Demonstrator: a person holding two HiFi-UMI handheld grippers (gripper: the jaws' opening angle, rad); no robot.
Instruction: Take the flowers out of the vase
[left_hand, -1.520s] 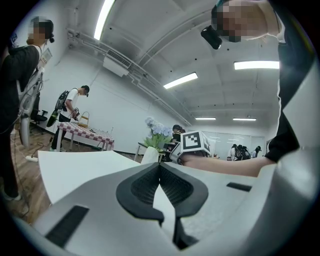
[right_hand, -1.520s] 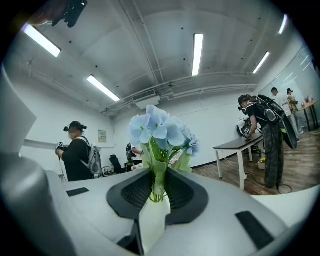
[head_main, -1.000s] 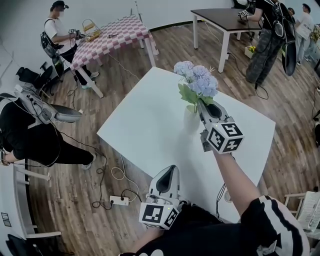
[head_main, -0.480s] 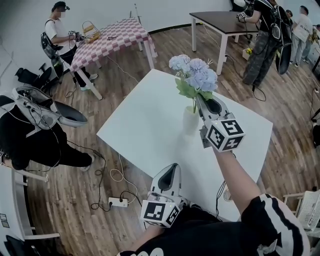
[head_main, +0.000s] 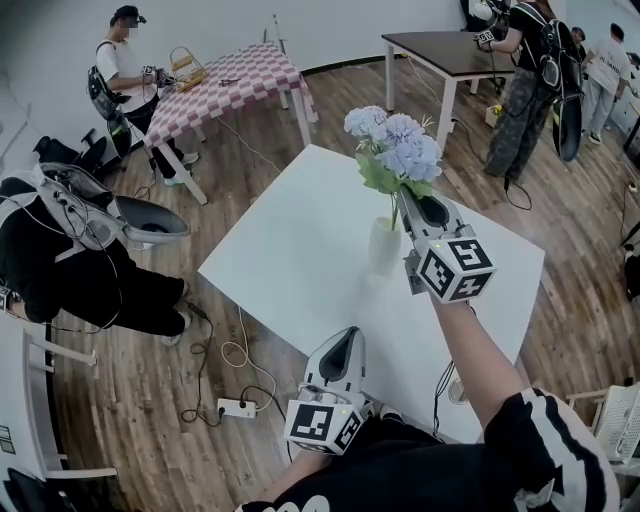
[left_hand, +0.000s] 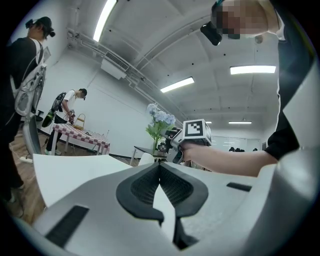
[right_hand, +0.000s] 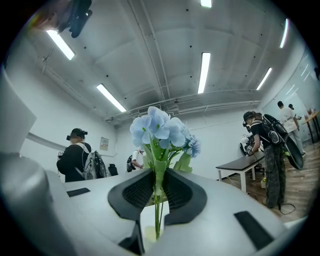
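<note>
A bunch of pale blue flowers (head_main: 395, 145) with green leaves stands over a small white vase (head_main: 384, 247) on the white table (head_main: 290, 250). My right gripper (head_main: 405, 205) is shut on the green stems just above the vase mouth. In the right gripper view the stems (right_hand: 158, 200) run down between the dark pads (right_hand: 140, 190), with the blooms (right_hand: 162, 127) above them. My left gripper (head_main: 340, 358) hangs shut and empty over the table's near edge. The left gripper view shows its jaws (left_hand: 160, 169) closed, with the flowers (left_hand: 160, 117) and vase (left_hand: 146, 159) ahead of it.
A checked-cloth table (head_main: 230, 75) stands at the back left and a dark table (head_main: 450, 45) at the back right. Several people stand around the room; one sits at the left (head_main: 70, 270). A power strip (head_main: 238, 407) and cables lie on the wooden floor.
My right gripper has risen a little with the flowers, and more bare stem now shows between the blooms and the vase. The left gripper has stayed put.
</note>
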